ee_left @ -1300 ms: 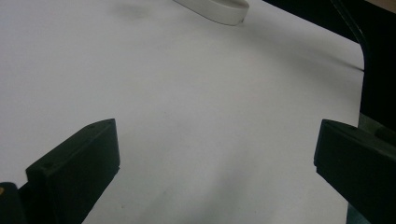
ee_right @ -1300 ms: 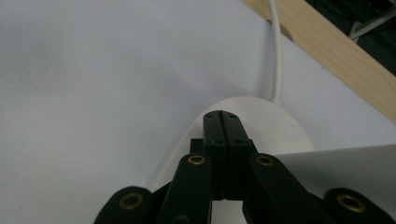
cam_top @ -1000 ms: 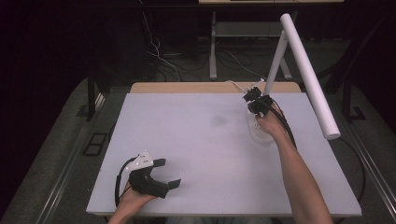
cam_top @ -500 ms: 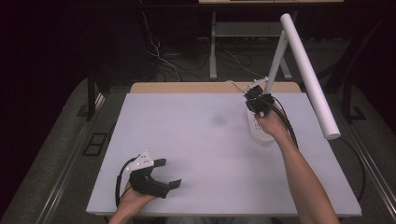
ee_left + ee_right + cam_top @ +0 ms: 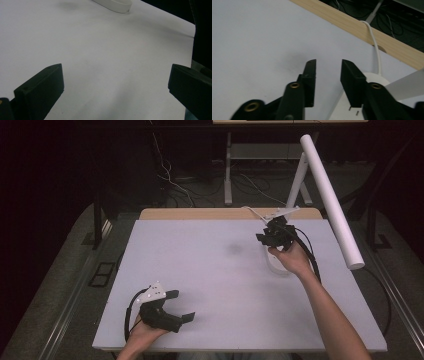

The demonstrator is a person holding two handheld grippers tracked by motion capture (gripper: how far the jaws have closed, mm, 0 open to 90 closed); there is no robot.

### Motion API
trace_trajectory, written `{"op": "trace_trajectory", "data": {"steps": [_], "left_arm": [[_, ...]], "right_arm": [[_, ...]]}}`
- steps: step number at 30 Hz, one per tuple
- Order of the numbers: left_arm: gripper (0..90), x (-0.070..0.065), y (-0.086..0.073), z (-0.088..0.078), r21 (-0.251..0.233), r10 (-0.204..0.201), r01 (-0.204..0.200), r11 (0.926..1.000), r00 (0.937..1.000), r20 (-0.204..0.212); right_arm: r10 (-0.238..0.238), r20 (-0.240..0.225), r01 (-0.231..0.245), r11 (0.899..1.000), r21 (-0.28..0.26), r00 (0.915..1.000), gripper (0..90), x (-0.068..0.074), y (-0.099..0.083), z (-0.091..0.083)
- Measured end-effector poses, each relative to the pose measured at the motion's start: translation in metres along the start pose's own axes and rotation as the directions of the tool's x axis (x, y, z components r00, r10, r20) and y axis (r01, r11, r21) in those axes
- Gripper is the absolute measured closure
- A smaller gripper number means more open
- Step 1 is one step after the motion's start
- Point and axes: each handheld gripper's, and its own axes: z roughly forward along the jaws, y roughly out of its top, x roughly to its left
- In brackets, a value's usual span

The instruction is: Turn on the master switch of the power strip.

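Observation:
A white desk lamp stands at the table's far right, with its flat oval base on the white tabletop and a long tube head slanting above. My right gripper hovers just over the far end of that base, its jaws a little apart and holding nothing. In the right gripper view the gripper points toward the far wooden edge, with the lamp base under the right jaw. My left gripper rests near the front left, open wide; its own view shows the gripper over bare tabletop.
The lamp's white cable runs from the base over the wooden back edge. The lamp's arm rises behind the table. Cables lie on the dark floor beyond. The lamp base lies far ahead of the left jaws.

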Motion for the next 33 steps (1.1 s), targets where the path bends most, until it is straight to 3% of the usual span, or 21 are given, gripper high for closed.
{"op": "trace_trajectory", "data": {"steps": [5, 6, 8, 11, 12, 17, 24, 33], "left_arm": [[0.0, 0.0, 0.0, 0.001, 0.002, 0.004, -0.004, 1.0, 1.0, 0.007], [0.0, 0.0, 0.0, 0.001, 0.002, 0.004, -0.004, 1.0, 1.0, 0.007], [0.0, 0.0, 0.001, 0.001, 0.0, 0.005, -0.005, 1.0, 1.0, 0.008], [0.0, -0.001, 0.001, 0.001, 0.0, 0.004, -0.004, 1.0, 1.0, 0.008], [0.0, -0.001, 0.001, 0.002, 0.001, 0.004, -0.004, 1.0, 1.0, 0.008], [0.0, -0.001, 0.001, 0.002, -0.001, 0.0, 0.0, 1.0, 1.0, 0.009], [0.0, -0.001, 0.001, 0.002, -0.004, 0.002, -0.002, 1.0, 1.0, 0.01], [0.0, -0.001, 0.001, 0.002, -0.005, 0.004, -0.004, 1.0, 0.9999, 0.01]], "right_arm": [[0.036, -0.058, -0.038, 0.999, -0.032, 0.9977, 34.0, 0.002, -0.009, -0.012], [0.036, -0.058, -0.038, 0.999, -0.032, 0.9977, 34.0, 0.002, -0.009, -0.012], [0.028, -0.071, -0.03, 0.999, -0.03, 0.9971, 15.5, 0.004, -0.014, -0.018], [0.025, -0.081, -0.027, 0.999, -0.029, 0.9964, 10.8, 0.007, -0.017, -0.023], [0.016, -0.1, -0.02, 0.999, -0.033, 0.9949, 2.4, 0.01, -0.021, -0.028], [-0.001, -0.133, -0.004, 0.999, -0.038, 0.9911, 0.2, 0.016, -0.032, -0.04], [-0.005, -0.146, -0.002, 0.999, -0.049, 0.9893, 0.2, 0.021, -0.047, -0.054], [0.044, -0.199, -0.063, 0.994, -0.09, 0.979, 0.2, 0.023, -0.082, -0.075]]}}
